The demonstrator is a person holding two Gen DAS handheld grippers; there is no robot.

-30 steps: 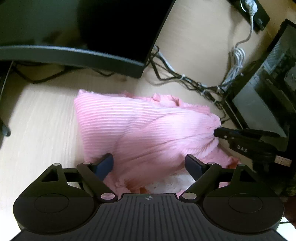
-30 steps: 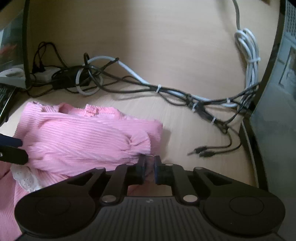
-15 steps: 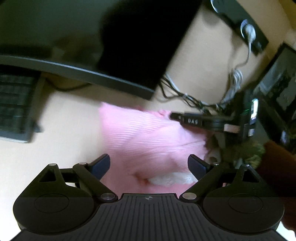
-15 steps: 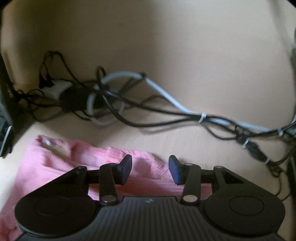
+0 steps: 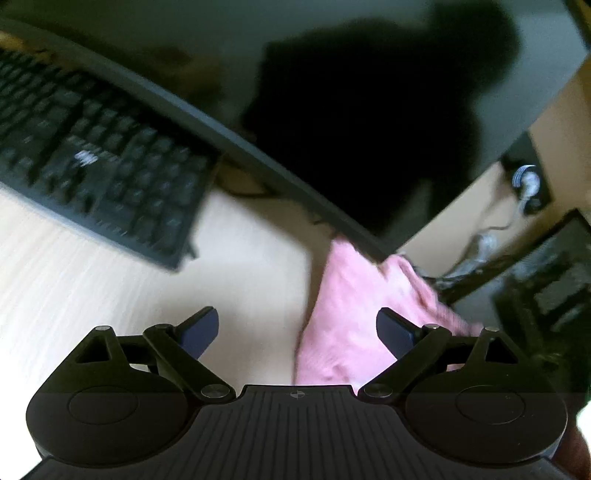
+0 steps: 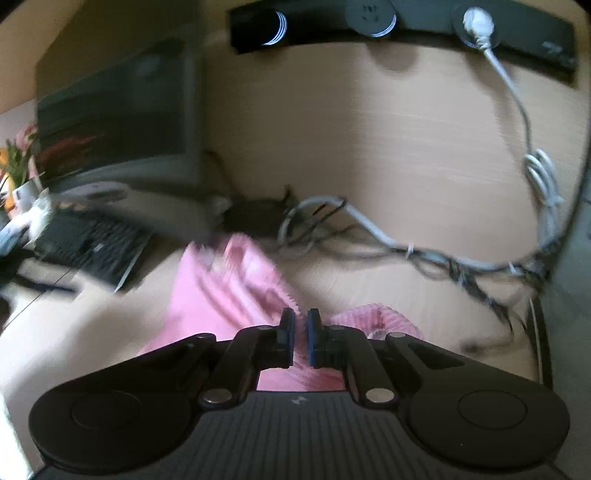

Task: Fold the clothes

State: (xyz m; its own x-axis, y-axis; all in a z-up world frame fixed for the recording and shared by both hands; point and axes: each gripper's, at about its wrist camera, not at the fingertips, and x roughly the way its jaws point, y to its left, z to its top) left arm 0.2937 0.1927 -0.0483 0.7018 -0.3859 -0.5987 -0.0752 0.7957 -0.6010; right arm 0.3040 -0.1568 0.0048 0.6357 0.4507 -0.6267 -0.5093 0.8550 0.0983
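A pale wood-grain surface [image 5: 74, 266] is carrying a black keyboard [image 5: 96, 162] and a dark monitor [image 5: 369, 110]. Behind it, a wood-toned back panel [image 6: 351, 122] is holding a black socket strip [image 6: 406, 22], with tangled cables [image 6: 424, 254] lying below. Soft daylight is washing the wood.

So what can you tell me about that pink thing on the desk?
The pink garment is soft ribbed knit, bunched into a loose heap rather than lying flat. It lies on the pale wooden desk, close to the black keyboard and the tangle of cables, with its far end near the monitor's edge. The right tongs are nearly closed right over a fold of it; whether they pinch cloth is hidden. The left tongs are open, and it lies partly between them. Both views are blurred.
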